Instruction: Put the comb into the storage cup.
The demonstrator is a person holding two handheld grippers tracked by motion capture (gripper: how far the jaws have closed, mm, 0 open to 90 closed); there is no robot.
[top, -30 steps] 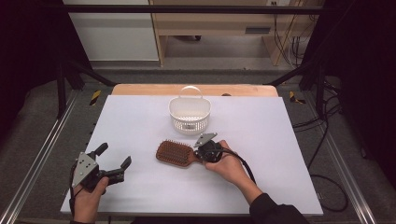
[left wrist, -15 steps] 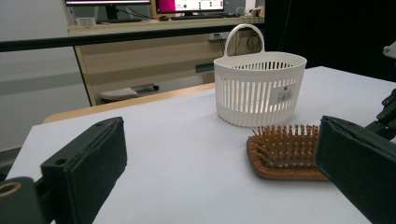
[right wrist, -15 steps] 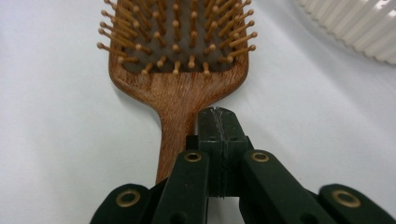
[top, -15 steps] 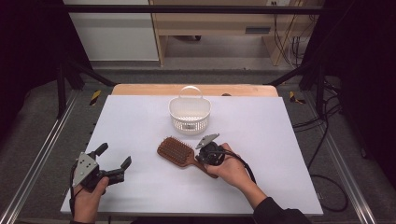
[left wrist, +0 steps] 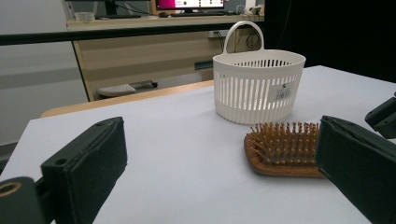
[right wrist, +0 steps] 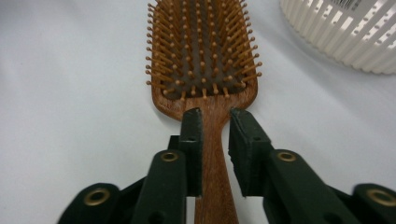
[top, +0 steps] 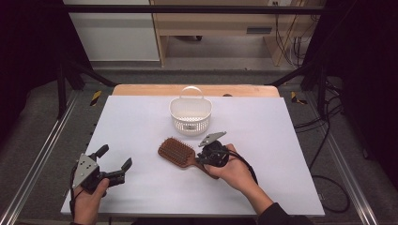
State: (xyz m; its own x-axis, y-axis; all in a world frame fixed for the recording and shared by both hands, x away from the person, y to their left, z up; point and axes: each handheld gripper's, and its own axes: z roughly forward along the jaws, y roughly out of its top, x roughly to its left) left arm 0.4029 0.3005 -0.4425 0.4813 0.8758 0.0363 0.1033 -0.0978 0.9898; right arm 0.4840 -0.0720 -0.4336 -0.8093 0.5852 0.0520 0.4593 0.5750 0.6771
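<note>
Since the earlier frame, right gripper (right wrist: 215,122) jaws have just been opening; slightly parted, they straddle the hairbrush (top: 180,152) handle on the table (top: 281,140), its long axis running along them. Left gripper (top: 114,164) rests spread, well apart.

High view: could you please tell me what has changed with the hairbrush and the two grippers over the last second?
The right gripper has just been opening its jaws, loosening its grip on the hairbrush; the handle still lies between them. The brush has barely shifted on the table. The left gripper stays open at the near left, and the white basket has not moved.
</note>
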